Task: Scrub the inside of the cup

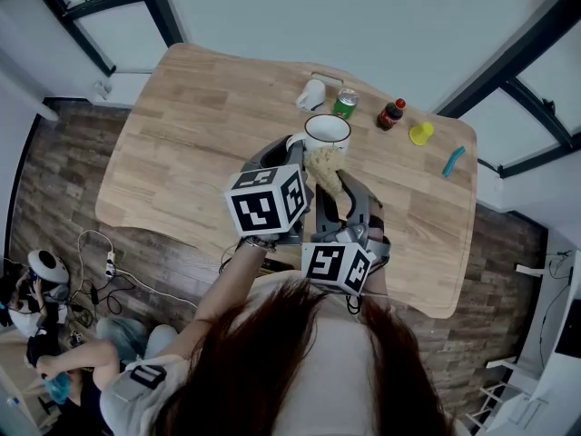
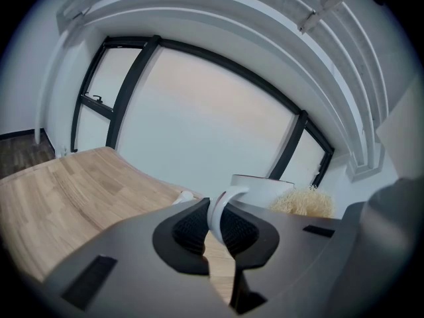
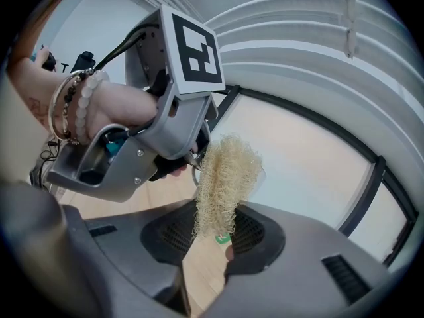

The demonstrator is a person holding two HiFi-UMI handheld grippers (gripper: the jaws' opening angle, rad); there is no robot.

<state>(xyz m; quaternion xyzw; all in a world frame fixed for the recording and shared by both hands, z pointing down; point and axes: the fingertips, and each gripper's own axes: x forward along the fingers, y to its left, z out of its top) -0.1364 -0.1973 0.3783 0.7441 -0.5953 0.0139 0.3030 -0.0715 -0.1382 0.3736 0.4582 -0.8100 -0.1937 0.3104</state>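
Note:
A white cup (image 1: 328, 133) is held above the wooden table (image 1: 182, 153). My left gripper (image 1: 289, 150) is shut on its curved handle (image 2: 219, 212); the jaws pinch the handle from both sides. The cup's rim (image 2: 271, 183) shows just past them. A pale, stringy loofah scrubber (image 1: 326, 173) sticks out of my right gripper (image 1: 332, 205), whose jaws are shut on its lower end (image 3: 213, 218). The scrubber's tip lies at the near rim of the cup. In the right gripper view the left gripper (image 3: 165, 111) and the hand holding it sit just behind the scrubber.
At the table's far edge stand a green can (image 1: 345, 104), a small dark bottle with a red cap (image 1: 391, 114), a yellow cap-like piece (image 1: 420, 133), a blue item (image 1: 453, 162) and a white object (image 1: 311, 94). A person sits on the floor at lower left (image 1: 54, 352).

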